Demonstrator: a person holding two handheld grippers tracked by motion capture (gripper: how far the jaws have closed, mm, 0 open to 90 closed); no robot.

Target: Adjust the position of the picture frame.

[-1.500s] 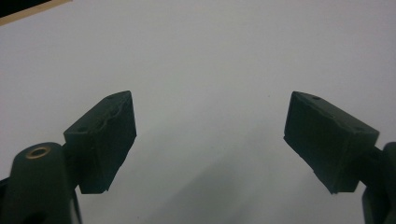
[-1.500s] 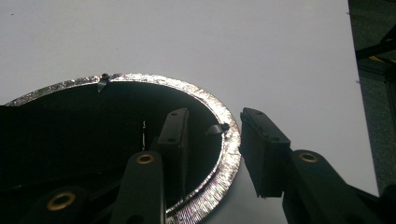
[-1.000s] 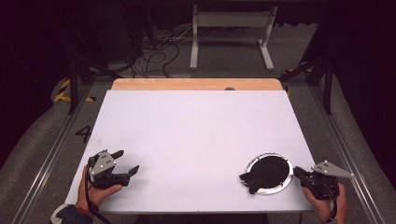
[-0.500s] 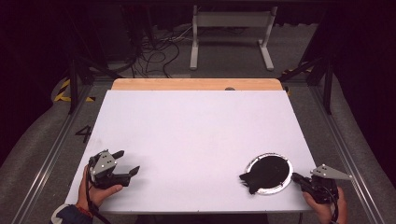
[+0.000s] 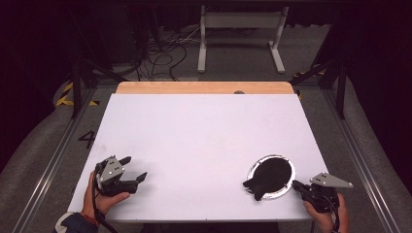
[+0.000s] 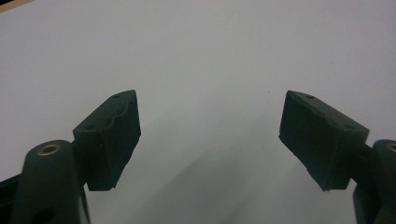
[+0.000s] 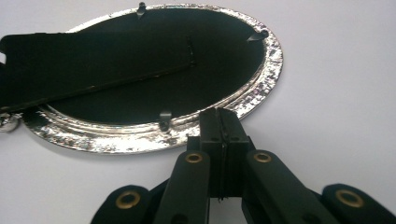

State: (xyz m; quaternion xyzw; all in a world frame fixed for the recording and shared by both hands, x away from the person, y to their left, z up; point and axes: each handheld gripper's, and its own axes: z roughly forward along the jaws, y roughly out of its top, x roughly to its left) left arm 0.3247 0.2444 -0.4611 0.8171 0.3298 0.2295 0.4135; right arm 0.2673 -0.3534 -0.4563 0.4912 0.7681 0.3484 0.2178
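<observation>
right gripper view: right gripper (image 7: 220,122) clenched at the frame (image 7: 140,79) rim, nothing between. left gripper (image 6: 210,135) released, idle. next: open up to pinch that rim, i'd guess.

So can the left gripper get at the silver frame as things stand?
Probably not without a long move: the left gripper, jaws open, sits at the table's near left, while the frame lies face down near the right edge. Nothing lies between them. The right gripper, jaws shut, is right at the frame's rim.
</observation>
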